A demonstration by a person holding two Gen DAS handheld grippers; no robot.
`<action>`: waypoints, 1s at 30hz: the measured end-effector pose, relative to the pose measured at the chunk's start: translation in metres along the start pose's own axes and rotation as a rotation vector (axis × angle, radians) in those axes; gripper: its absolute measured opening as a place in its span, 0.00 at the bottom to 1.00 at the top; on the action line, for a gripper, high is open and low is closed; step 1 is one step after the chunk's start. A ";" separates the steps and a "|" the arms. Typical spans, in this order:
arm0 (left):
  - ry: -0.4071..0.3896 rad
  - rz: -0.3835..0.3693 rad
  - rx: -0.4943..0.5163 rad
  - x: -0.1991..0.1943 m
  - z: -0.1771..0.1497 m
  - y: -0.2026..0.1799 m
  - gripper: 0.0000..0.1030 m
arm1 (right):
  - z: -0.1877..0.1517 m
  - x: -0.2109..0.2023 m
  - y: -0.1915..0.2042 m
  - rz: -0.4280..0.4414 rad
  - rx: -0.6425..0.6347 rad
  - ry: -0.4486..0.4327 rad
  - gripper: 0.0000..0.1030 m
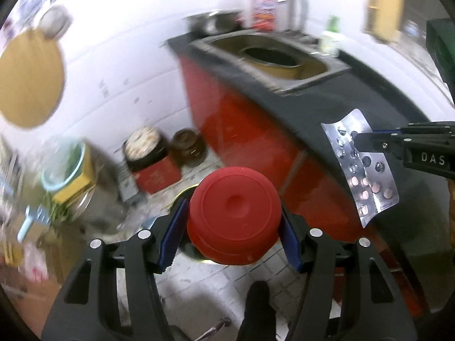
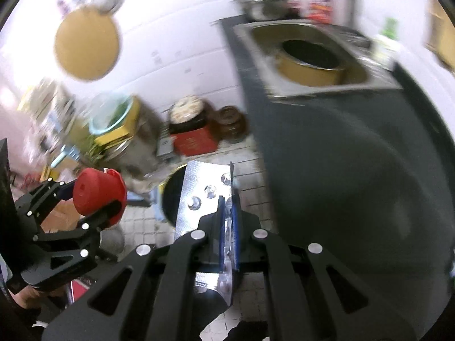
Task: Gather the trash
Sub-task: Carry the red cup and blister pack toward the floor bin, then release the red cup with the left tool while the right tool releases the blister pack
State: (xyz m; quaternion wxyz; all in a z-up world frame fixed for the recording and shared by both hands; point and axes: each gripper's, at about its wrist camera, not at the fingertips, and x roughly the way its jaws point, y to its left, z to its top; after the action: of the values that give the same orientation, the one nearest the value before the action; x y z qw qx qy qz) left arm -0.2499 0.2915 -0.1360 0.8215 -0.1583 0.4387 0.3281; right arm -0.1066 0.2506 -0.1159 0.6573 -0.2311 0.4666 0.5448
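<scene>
Trash was held in both grippers: the left gripper [image 1: 234, 221] clamped a red cup [image 1: 233, 216] at lower centre, while the right gripper [image 2: 226, 213] pinched a foil blister pack [image 2: 199, 196], both held over the floor beside the bench [image 1: 312, 96], presumably for disposal.
</scene>
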 end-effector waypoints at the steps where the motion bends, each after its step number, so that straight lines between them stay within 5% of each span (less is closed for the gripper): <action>1: 0.008 0.010 -0.018 0.006 -0.003 0.013 0.58 | 0.005 0.012 0.009 0.020 -0.015 0.014 0.05; 11: 0.052 -0.020 -0.122 0.087 -0.022 0.074 0.58 | 0.050 0.151 0.046 0.086 -0.057 0.164 0.05; 22: 0.105 -0.053 -0.131 0.158 -0.030 0.087 0.58 | 0.060 0.234 0.046 0.068 -0.067 0.253 0.05; 25: 0.121 -0.058 -0.153 0.168 -0.034 0.094 0.71 | 0.061 0.243 0.047 0.071 -0.065 0.282 0.08; 27: 0.125 -0.061 -0.161 0.171 -0.036 0.094 0.75 | 0.062 0.249 0.048 0.067 -0.068 0.296 0.37; 28: 0.135 -0.059 -0.160 0.173 -0.037 0.094 0.75 | 0.062 0.249 0.048 0.069 -0.065 0.288 0.68; 30: 0.138 -0.050 -0.151 0.174 -0.037 0.092 0.77 | 0.063 0.243 0.048 0.070 -0.069 0.256 0.77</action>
State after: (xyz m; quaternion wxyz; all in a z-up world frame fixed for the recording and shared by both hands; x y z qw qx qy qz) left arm -0.2659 0.4086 -0.2979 0.7828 -0.2530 0.4642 0.3282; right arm -0.1353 0.4380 -0.2873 0.5647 -0.3050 0.5352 0.5492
